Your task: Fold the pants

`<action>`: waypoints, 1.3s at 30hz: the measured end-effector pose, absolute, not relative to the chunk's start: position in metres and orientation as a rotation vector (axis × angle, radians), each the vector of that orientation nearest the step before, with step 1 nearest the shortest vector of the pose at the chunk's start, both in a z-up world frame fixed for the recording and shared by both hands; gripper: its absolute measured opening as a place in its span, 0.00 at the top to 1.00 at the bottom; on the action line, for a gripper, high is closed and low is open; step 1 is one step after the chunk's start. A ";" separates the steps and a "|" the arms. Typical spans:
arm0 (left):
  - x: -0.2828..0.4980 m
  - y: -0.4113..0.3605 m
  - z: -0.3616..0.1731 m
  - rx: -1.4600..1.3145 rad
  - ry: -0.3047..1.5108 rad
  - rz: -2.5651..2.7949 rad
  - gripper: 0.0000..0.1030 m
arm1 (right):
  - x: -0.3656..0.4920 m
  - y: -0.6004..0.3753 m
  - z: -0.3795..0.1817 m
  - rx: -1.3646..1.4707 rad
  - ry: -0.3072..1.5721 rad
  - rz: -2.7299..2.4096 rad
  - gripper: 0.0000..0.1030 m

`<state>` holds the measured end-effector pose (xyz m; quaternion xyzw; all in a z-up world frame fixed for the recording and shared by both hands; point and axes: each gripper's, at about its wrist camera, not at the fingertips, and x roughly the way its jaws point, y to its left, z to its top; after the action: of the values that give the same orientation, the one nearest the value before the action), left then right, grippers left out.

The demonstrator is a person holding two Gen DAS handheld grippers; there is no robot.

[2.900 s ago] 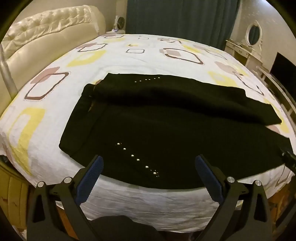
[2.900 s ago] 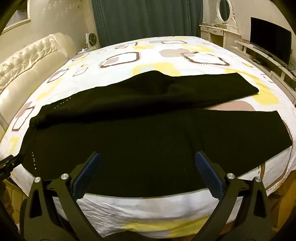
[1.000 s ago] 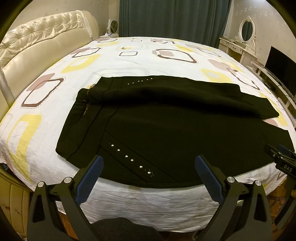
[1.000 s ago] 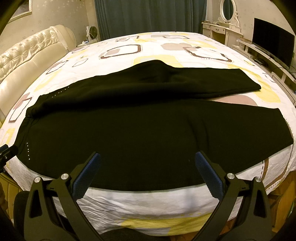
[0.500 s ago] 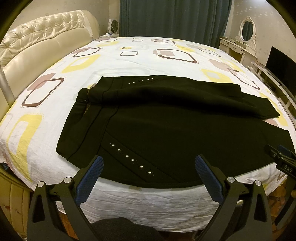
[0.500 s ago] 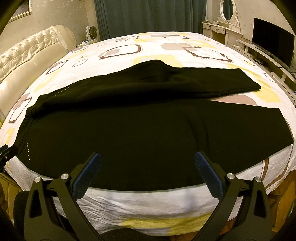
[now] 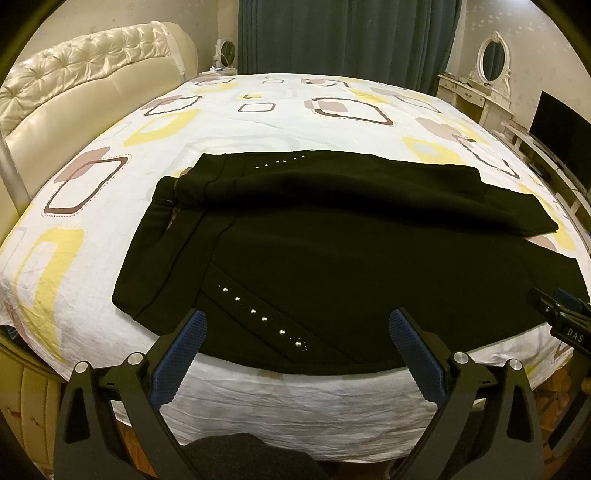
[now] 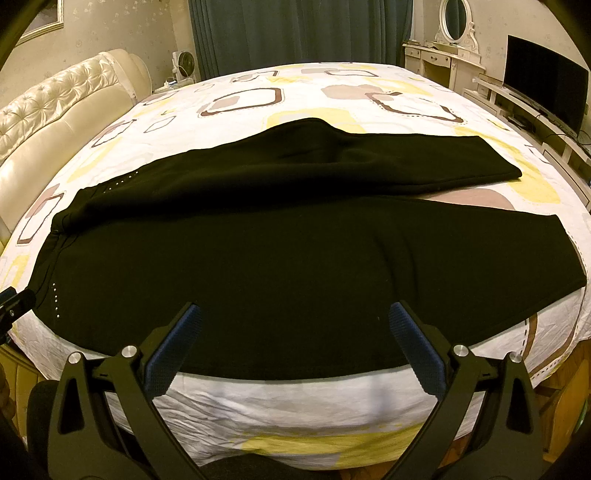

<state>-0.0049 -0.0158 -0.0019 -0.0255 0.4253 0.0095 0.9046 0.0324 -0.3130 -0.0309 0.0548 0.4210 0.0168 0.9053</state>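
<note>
The left hand-held gripper (image 7: 295,325) hangs with its jaws spread wide and empty, just short of the bed's near edge. The right hand-held gripper (image 8: 293,317) does likewise, apart from it at the same edge. Ahead of both, black pants (image 8: 280,266) lie flat across the patterned bedsheet (image 7: 229,122), the studded waist before the left one, the two legs reaching past the right. Beyond stand teal curtains (image 7: 347,37); a tufted headboard (image 7: 85,96) sits left.

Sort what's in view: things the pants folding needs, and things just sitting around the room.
For the job: black pants, bed, left gripper, right gripper.

Just around: headboard, curtains, fan, dressing table, TV.
</note>
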 end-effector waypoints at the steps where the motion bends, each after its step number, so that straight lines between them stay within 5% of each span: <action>1: -0.005 -0.016 -0.002 -0.054 0.880 0.018 0.04 | 0.033 -0.313 -0.031 0.113 0.869 0.035 0.02; 39: -0.005 -0.016 -0.002 -0.045 0.876 0.003 0.04 | 0.028 -0.310 -0.037 0.131 0.888 0.069 0.02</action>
<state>-0.0054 -0.0164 -0.0015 -0.0220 0.4240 0.0016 0.9054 0.0275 -0.3103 -0.0373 0.0632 0.4290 0.0336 0.9005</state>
